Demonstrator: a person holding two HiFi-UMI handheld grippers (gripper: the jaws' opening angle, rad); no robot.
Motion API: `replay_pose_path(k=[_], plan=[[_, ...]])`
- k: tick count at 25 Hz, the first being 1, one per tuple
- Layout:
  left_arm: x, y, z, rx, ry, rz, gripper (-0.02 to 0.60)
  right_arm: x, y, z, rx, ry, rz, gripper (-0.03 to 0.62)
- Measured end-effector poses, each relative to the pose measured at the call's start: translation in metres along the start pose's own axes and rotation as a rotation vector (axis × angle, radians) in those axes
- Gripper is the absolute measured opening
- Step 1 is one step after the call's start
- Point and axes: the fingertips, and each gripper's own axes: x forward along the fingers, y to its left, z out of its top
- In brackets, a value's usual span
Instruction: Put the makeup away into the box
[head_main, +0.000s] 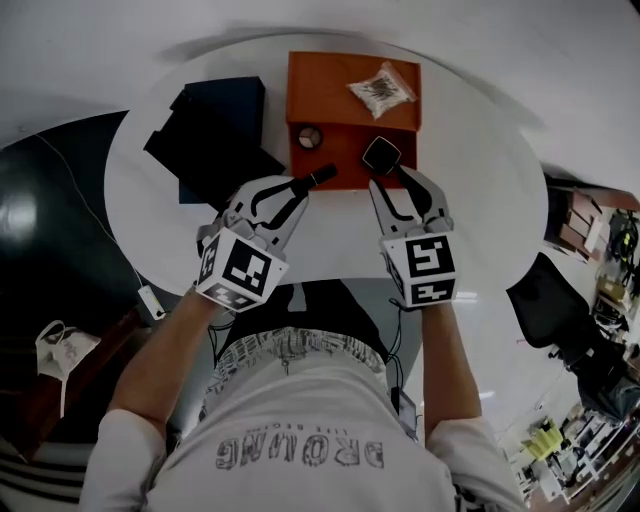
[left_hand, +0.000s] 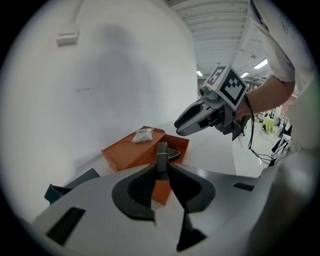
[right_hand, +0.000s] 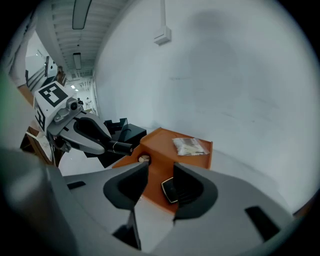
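An open orange box (head_main: 342, 150) stands at the far side of the white round table (head_main: 330, 240). A small round pot (head_main: 309, 137) and a black square compact (head_main: 381, 154) lie in it. My left gripper (head_main: 300, 186) is shut on a slim black makeup tube (head_main: 320, 176), whose tip reaches over the box's front edge. In the left gripper view the tube (left_hand: 162, 156) stands up between the pads. My right gripper (head_main: 391, 180) hovers at the box's front, jaws apart. The compact (right_hand: 169, 190) shows through its gap, and no pad presses on it.
A clear packet (head_main: 381, 90) lies on the orange lid (head_main: 330, 85) behind the box. To the left of it lie a black box and a dark blue one (head_main: 215, 130). A white cable with a plug (head_main: 150, 298) hangs off the table's left edge. Clutter stands on the floor at right.
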Motion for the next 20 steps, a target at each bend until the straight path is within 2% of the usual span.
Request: replay_pose_path(k=[4,10,15,20], plan=[[0.030,0.000,0.002,-0.029,0.054,0.037,0.101,0.001,-0.030,-0.009,0.008,0.003,-0.002,0.163],[0.068,-0.003,-0.004,-0.070,0.144,0.045,0.101,-0.001,-0.062,-0.028,0.039,0.019,-0.011,0.161],[0.090,-0.002,-0.013,-0.079,0.220,0.050,0.101,0.005,-0.078,-0.038,0.056,0.030,-0.005,0.160],[0.098,0.002,-0.025,-0.125,0.294,0.081,0.101,0.010,-0.082,-0.038,0.064,0.032,0.006,0.158]])
